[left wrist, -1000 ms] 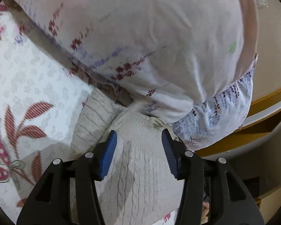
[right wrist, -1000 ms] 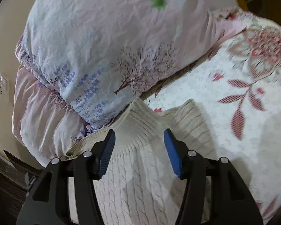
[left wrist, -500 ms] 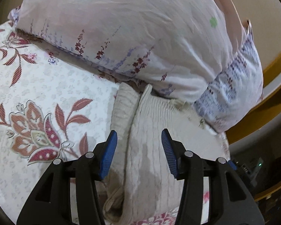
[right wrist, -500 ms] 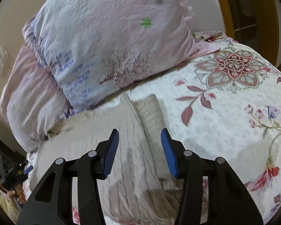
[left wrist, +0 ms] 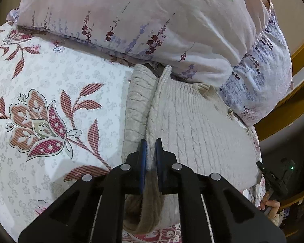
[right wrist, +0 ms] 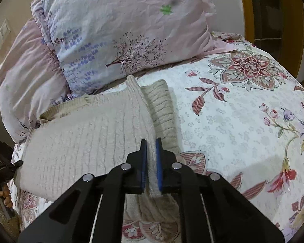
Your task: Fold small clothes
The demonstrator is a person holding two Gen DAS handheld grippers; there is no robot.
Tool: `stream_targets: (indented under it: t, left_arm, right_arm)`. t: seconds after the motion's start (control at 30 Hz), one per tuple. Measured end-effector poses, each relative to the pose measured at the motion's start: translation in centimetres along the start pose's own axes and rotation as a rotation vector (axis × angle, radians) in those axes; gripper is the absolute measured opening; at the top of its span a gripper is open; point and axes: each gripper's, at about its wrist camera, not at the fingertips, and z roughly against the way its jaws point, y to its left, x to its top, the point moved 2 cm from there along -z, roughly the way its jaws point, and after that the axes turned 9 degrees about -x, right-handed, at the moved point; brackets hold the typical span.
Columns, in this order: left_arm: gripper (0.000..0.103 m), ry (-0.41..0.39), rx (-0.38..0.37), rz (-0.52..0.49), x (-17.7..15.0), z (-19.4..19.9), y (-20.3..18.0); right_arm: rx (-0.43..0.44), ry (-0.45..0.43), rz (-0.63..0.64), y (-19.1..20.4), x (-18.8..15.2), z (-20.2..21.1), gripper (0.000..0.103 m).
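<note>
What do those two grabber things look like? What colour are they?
The left gripper and right gripper look alike: chunky matte black plastic frames with triangular cut-outs, two fingers lined with blue pads, and round silver bolts at the joints. Thin pale rods run down the middle. No sleeves or markings show on them.

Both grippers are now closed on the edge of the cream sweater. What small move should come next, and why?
Probably lift both grippers a little and carry the pinched edge across the sweater. The left gripper and the right gripper each clamp a raised ridge of knit beside the sleeve, which already lies folded along that side. The body lies flat on the bedspread, so a fold looks ready.
</note>
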Motion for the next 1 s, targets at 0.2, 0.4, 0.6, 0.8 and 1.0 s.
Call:
stream_targets:
  t: [0.2,0.4,0.6,0.8,1.0]
  left_arm:
    - [0.007,0.004,0.004,-0.017,-0.4,0.5,0.0]
    - [0.008,0.007,0.004,-0.008,-0.6,0.3,0.2]
    - [0.008,-0.05,-0.065,0.001,0.2,2.1,-0.6]
    - [0.01,-0.056,-0.07,-0.119,-0.5,2.1,-3.8]
    - [0.021,0.039,0.049,-0.203,-2.3,-1.0,-4.8]
  right_arm:
    - [-0.022,-0.018,0.004,0.4,-0.4,1.6,0.008]
    - [-0.093,0.026,0.021,0.6,-0.7,0.0,0.01]
    - [-0.133,-0.031,0.067,2.1,0.2,1.7,0.038]
    - [-0.036,-0.055,0.223,7.4,0.0,2.5,0.043]
    - [-0.025,0.009,0.331,11.2,-1.0,0.3,0.048]
